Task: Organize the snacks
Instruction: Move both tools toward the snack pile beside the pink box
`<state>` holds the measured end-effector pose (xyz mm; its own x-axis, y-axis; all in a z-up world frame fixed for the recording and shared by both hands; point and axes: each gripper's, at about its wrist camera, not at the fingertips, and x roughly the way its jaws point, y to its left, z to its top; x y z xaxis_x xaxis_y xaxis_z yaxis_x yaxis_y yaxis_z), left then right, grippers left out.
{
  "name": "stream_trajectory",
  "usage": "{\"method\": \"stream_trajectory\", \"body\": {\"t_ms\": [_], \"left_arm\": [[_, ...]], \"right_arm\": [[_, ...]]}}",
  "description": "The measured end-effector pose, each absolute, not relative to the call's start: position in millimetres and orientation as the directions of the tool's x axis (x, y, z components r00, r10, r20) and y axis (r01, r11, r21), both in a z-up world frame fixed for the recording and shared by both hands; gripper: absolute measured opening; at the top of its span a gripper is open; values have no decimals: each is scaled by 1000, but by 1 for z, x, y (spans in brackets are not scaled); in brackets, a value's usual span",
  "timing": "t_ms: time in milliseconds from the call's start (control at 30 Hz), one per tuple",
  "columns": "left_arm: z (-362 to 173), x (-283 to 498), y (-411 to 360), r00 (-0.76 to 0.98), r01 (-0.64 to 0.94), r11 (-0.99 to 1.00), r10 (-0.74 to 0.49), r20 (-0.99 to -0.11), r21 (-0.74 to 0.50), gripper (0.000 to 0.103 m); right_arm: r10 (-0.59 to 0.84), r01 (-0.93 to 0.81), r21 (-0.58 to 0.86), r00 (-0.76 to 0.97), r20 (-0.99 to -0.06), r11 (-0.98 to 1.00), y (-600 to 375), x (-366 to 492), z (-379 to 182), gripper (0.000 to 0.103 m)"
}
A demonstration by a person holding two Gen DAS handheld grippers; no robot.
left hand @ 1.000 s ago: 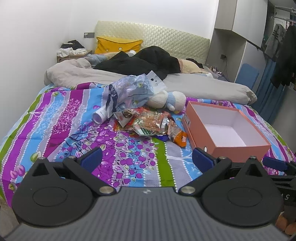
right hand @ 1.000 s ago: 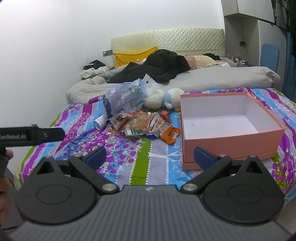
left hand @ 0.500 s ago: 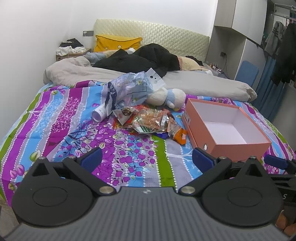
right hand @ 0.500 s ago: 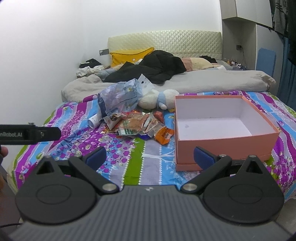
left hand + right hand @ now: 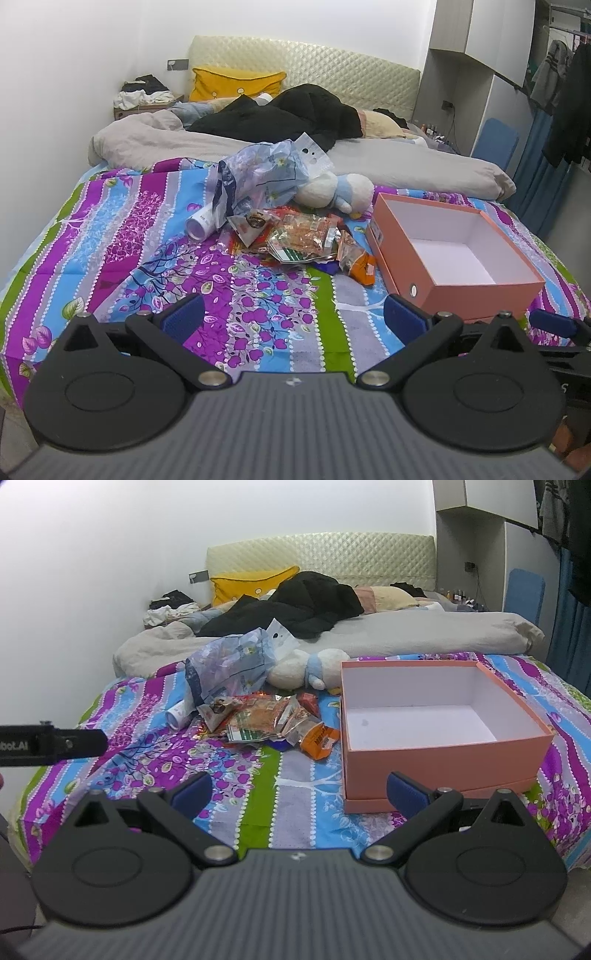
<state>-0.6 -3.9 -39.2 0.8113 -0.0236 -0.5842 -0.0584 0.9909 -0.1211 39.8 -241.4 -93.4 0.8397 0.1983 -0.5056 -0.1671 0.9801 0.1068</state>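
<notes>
Here — both my grippers hang spread wide, holding nothing.
Left gripper (image 5: 291, 317), right gripper (image 5: 299, 790); snack pile (image 5: 299, 240) beside the pink box (image 5: 454, 251).

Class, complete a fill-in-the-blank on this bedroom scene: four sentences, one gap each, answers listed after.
1. The pink box holds ____ snacks.
2. The snack pile lies to the box's ____.
3. Both the left gripper and the right gripper are ____.
4. The pillow by the headboard is ____.

Answers: no; left; open; yellow
</notes>
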Motion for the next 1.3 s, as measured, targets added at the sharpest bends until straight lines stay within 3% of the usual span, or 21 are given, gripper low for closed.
{"method": "stream_trajectory", "body": {"t_ms": [733,1300], "left_arm": [[-57,16,5,803,-40,989,-54,-594,-143,103],[-67,25,1,797,-10,990,-78,-598,-142,103]], "right_arm": [[171,-151,81,860,-481,985,-238,45,-101,103],[174,-128,123,838,-517,984,-240,53,-109,103]]}}
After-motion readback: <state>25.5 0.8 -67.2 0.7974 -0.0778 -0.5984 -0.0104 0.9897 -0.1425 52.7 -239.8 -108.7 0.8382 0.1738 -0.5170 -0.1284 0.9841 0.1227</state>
